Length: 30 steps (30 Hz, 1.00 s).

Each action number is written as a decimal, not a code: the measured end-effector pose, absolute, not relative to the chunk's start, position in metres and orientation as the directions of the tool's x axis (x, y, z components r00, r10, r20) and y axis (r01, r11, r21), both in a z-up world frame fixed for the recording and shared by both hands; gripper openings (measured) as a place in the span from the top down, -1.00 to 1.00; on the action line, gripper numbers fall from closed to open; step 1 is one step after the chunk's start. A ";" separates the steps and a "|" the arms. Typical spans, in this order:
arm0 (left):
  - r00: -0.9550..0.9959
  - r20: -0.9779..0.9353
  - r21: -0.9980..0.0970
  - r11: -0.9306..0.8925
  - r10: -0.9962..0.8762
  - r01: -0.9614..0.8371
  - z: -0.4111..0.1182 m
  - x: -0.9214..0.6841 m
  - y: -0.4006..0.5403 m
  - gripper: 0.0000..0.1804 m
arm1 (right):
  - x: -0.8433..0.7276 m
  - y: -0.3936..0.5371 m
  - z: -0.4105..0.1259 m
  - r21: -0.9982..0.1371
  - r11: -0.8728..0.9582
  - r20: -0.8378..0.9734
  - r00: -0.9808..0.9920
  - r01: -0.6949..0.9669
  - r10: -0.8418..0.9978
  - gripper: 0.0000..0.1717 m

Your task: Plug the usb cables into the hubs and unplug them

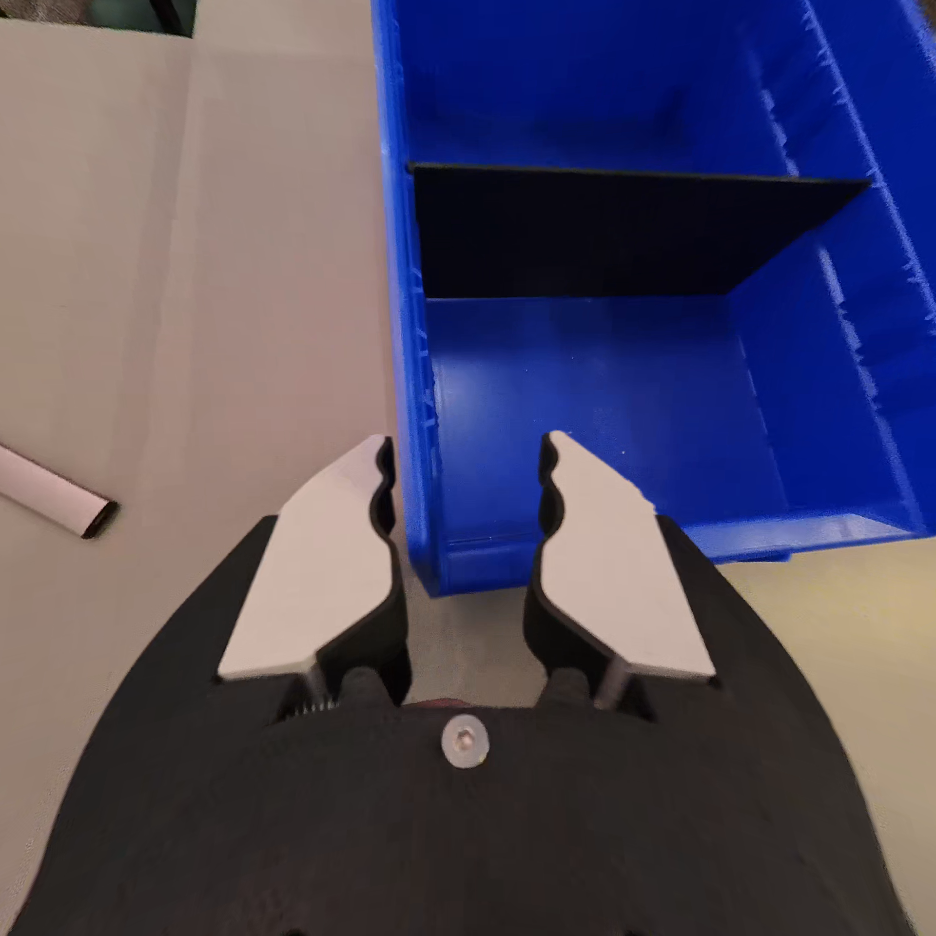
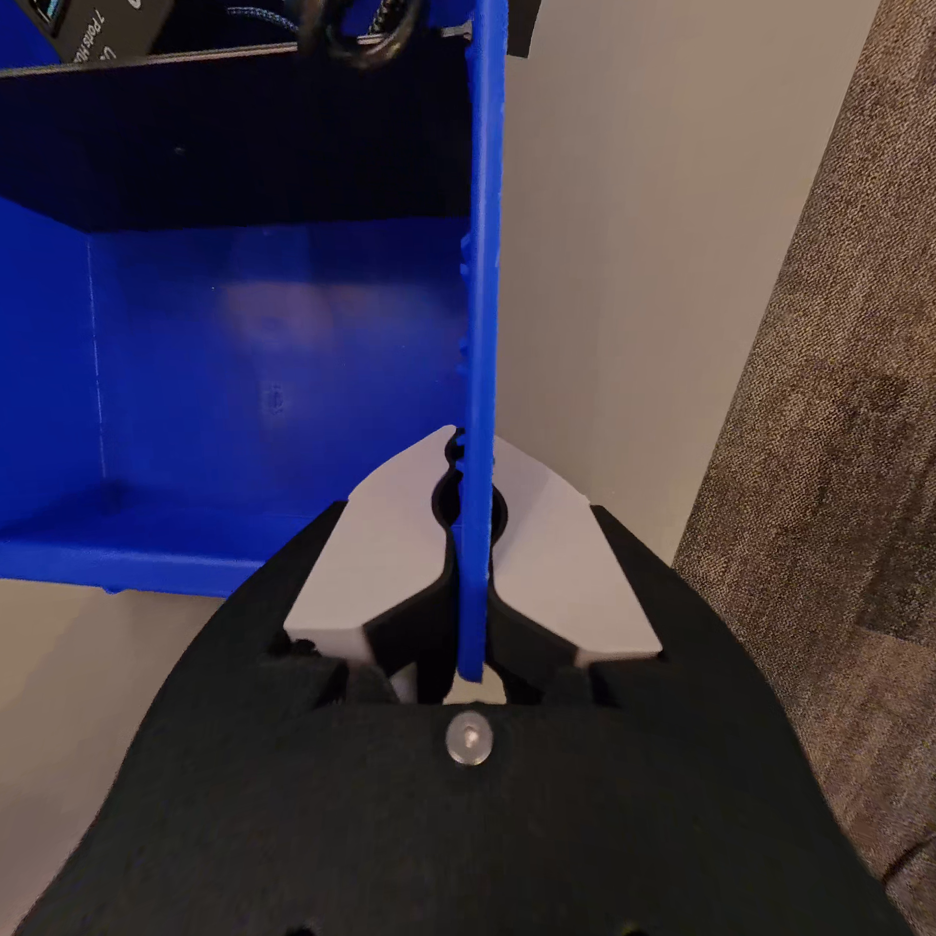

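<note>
A blue plastic bin [image 1: 608, 405] with a black divider [image 1: 608, 233] stands on the pale table. My left gripper [image 1: 466, 445] is open. It straddles the bin's left wall [image 1: 402, 304], one finger outside and one inside, and the pads do not press on it. My right gripper [image 2: 476, 440] is shut on the bin's right wall [image 2: 483, 253], with a pad on each side. Behind the divider [image 2: 228, 152], at the top of the right wrist view, lie a black hub [image 2: 96, 25] and a coil of dark cables [image 2: 364, 35]. The near compartment holds nothing.
A white tube-like object with a dark end [image 1: 61, 501] lies on the table left of the bin. The table [image 2: 633, 253] ends at the right, where brown-grey carpet [image 2: 835, 405] shows beyond its edge. My right fingertips sit around 100 cm from my left ones.
</note>
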<state>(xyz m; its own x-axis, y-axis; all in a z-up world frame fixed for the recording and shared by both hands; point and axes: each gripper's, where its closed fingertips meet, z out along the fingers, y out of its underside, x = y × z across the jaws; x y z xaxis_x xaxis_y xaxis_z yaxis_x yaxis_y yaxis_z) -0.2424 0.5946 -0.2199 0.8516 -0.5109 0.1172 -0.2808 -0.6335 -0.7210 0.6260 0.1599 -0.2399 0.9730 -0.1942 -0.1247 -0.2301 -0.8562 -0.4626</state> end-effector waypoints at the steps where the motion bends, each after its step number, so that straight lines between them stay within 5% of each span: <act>1: 0.848 0.120 -0.715 -0.638 -0.515 -0.287 -0.225 -0.240 0.596 0.45 | 0.623 0.159 -0.240 -0.464 -0.854 -0.124 0.972 -0.234 -0.199 0.96; 7: 0.826 0.210 -0.729 -0.647 -0.523 -0.224 -0.225 -0.241 0.601 0.90 | 0.600 0.151 -0.240 -0.466 -0.844 -0.112 0.964 -0.266 -0.242 0.97; 21: 0.688 0.126 -0.696 -0.558 -0.714 -0.452 -0.226 -0.259 0.487 0.94 | 0.543 0.103 -0.240 -0.467 -0.861 -0.104 0.979 -0.203 -0.175 0.95; 30: 0.351 0.075 -0.699 -0.300 -0.933 -0.649 -0.225 -0.272 0.368 0.94 | 0.481 0.092 -0.241 -0.465 -0.885 -0.103 0.993 -0.004 0.050 0.97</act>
<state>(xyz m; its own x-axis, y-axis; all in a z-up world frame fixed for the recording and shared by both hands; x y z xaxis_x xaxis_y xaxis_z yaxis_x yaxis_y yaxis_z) -0.2724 0.3682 -0.2252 0.3514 -0.9333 0.0746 -0.6491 -0.3003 -0.6989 0.4805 0.0922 -0.2406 0.9934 0.0502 -0.1033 -0.0036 -0.8855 -0.4647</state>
